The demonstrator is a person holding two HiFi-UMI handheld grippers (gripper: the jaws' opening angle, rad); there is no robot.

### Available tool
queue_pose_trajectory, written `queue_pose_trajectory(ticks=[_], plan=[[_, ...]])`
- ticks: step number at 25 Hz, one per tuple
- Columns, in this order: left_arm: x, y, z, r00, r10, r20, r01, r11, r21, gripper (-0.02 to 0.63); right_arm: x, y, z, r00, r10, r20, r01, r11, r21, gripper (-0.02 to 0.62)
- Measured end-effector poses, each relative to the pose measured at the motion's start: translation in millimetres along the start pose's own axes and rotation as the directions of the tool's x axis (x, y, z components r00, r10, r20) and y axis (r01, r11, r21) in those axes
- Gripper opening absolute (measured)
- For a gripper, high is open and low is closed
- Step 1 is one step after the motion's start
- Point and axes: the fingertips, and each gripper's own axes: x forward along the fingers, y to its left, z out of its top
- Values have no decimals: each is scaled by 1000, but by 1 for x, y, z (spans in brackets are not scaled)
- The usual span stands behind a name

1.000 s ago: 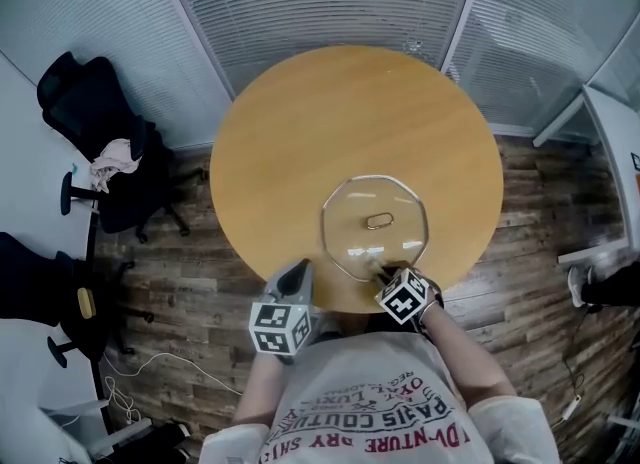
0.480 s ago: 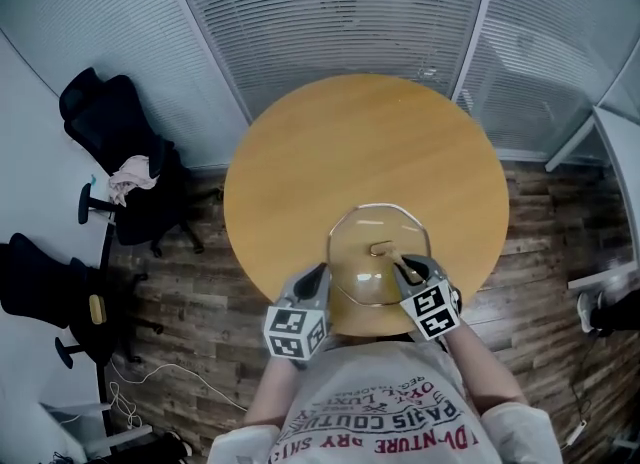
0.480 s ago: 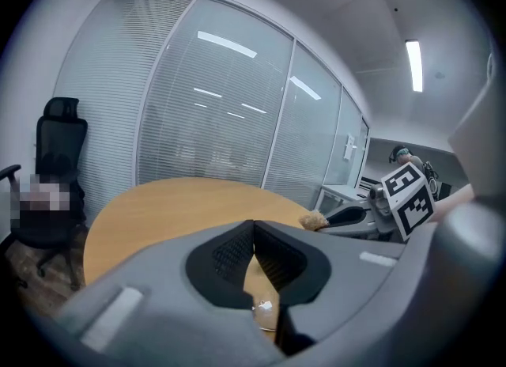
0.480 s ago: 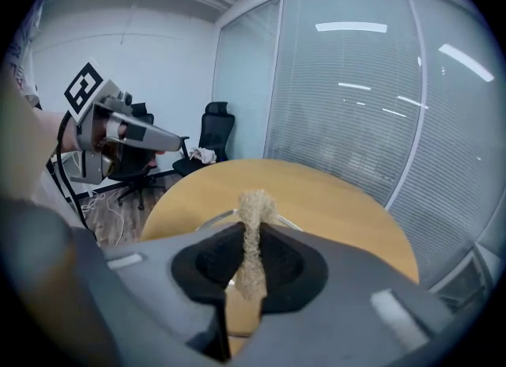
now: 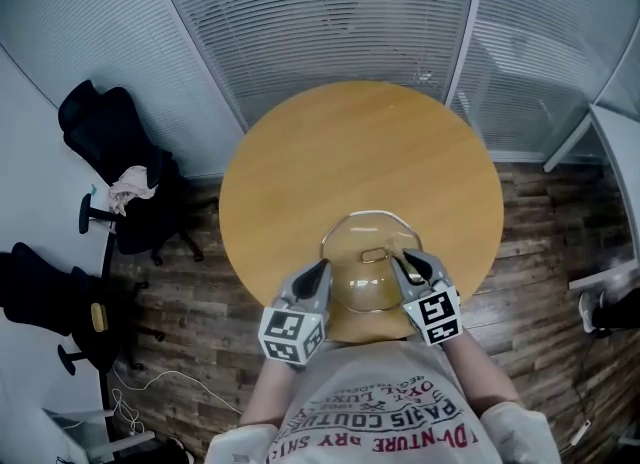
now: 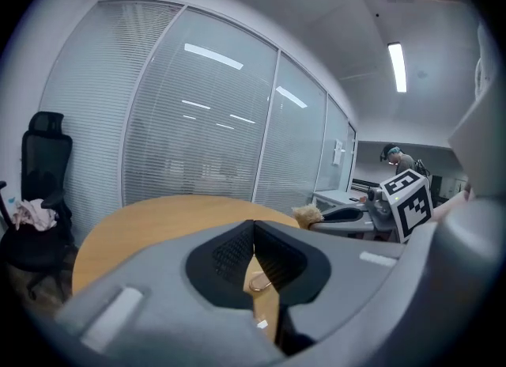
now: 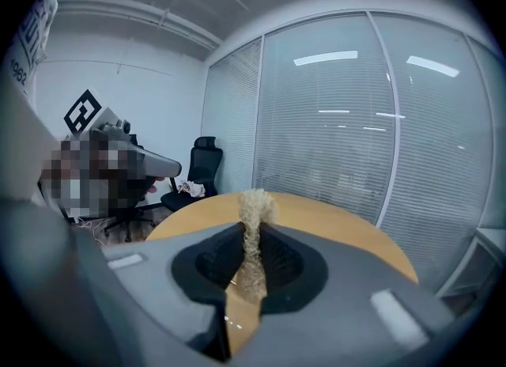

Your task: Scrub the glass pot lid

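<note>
Glass pot lid sits pinched in the left gripper (thin rim hold); hard strokes from the scrubber clamped in the right gripper could twist it loose.

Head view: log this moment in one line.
left claw: shut on lid rim | right claw: shut on scrubber, over lid | lid: at near edge of table

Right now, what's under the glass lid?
Through the lid, only the wooden table shows. The left gripper and the right gripper with its scrubber cover parts of the rim; what is beneath there cannot be seen.
</note>
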Motion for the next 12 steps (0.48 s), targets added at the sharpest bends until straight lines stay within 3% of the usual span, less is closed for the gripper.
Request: queue_pose_trajectory(ticks=[12], plan=[[6,-1,11,999,-3,36,3,1000,1,8,1,-4,-3,999,12,30,-13,1000,22,54]])
